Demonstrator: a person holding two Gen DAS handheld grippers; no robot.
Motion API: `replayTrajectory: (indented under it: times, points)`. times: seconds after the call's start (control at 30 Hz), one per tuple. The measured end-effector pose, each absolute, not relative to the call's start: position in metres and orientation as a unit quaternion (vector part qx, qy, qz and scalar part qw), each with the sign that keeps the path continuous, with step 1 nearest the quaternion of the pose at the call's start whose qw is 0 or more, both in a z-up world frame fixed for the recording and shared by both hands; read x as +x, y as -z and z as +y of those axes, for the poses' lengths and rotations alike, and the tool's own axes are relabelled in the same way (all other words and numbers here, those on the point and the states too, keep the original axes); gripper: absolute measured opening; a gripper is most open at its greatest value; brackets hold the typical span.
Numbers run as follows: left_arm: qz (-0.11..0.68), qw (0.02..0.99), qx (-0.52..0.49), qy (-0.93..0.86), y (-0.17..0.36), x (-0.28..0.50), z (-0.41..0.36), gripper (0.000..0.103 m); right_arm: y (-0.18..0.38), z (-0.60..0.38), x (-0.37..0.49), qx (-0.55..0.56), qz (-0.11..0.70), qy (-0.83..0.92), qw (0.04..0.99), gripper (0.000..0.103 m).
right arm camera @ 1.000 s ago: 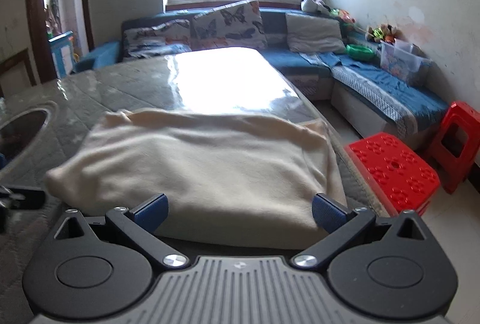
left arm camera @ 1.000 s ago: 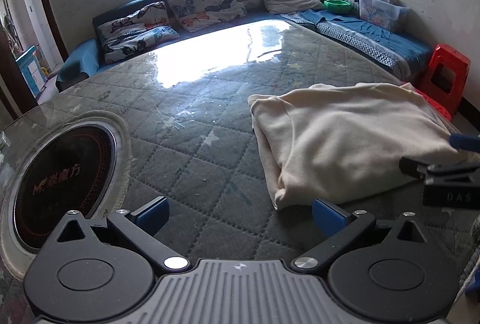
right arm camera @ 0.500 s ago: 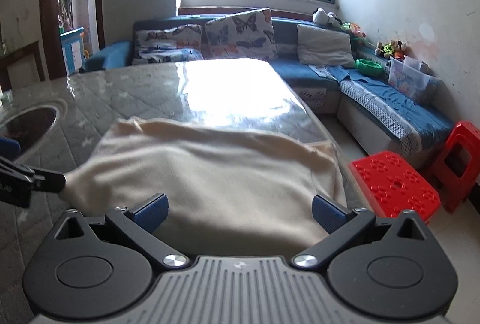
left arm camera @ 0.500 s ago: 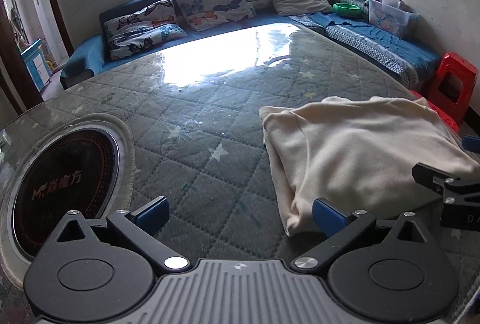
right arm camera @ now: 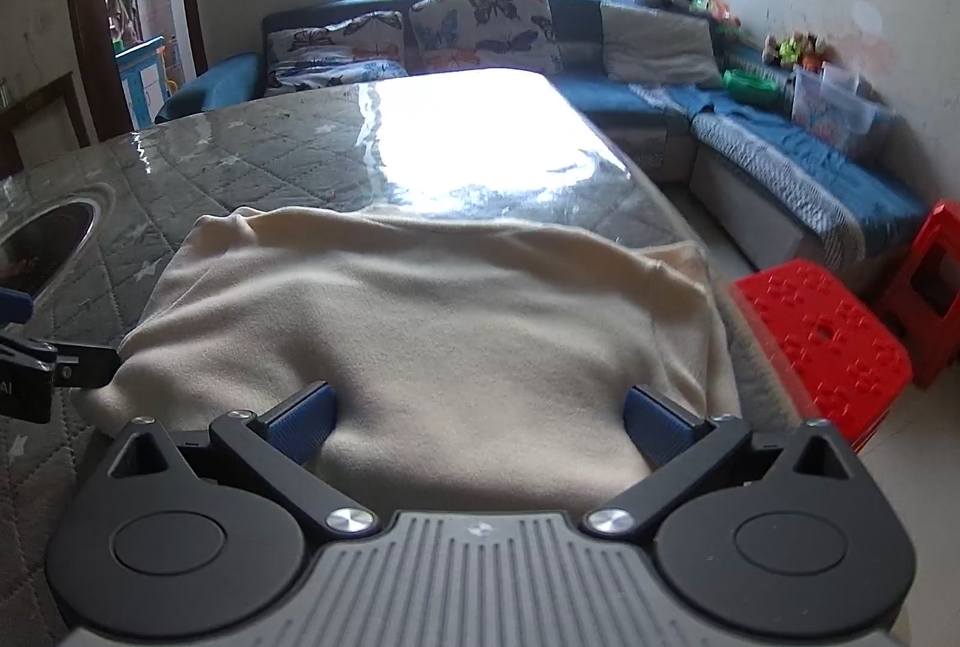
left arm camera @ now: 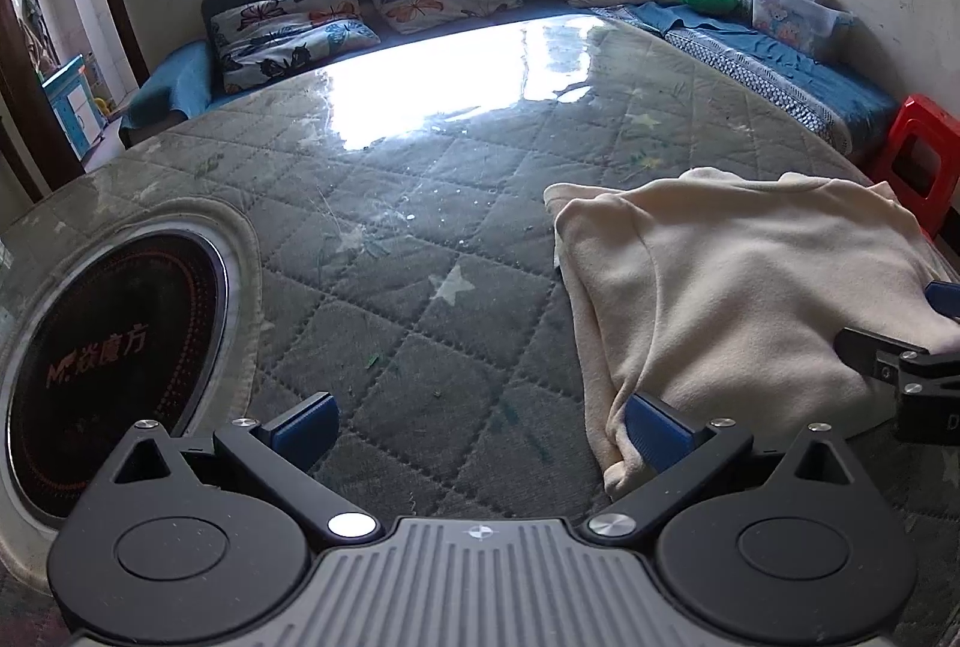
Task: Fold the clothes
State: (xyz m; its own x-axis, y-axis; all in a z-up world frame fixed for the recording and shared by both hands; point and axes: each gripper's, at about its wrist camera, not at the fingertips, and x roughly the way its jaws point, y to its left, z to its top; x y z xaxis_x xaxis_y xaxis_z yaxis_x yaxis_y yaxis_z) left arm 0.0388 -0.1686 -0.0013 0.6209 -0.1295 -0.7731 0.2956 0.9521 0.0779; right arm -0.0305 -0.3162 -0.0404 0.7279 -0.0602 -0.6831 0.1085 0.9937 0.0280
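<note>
I have pulled back, so the folded cream garment (right arm camera: 432,323) looks farther off on the quilted table (left arm camera: 420,239). My left gripper (left arm camera: 480,425) and right gripper (right arm camera: 480,422) both gape wide, holding nothing.

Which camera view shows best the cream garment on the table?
The right wrist view: the cream garment lies centred there, all edges visible. The left wrist view shows it at the right side only, partly behind the right gripper.
</note>
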Motion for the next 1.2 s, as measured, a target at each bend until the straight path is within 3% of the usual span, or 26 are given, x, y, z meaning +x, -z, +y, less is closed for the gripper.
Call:
replayTrajectory:
  times: [0.53,0.8,1.2]
  points:
    - [0.427,0.89,0.096,0.127,0.002,0.044,-0.167,0.103,0.027,-0.327,0.007,0.024,0.371,0.023,0.928,0.102]
    - [0.432,0.888,0.09,0.129,0.003,0.047,-0.166,0.103,0.025,-0.348,0.054,0.08,0.384,0.025,0.919,0.081]
    - [0.435,0.887,0.086,0.131,0.002,0.049,-0.166,0.103,0.015,-0.296,0.064,0.011,0.377,-0.041,0.925,0.077]
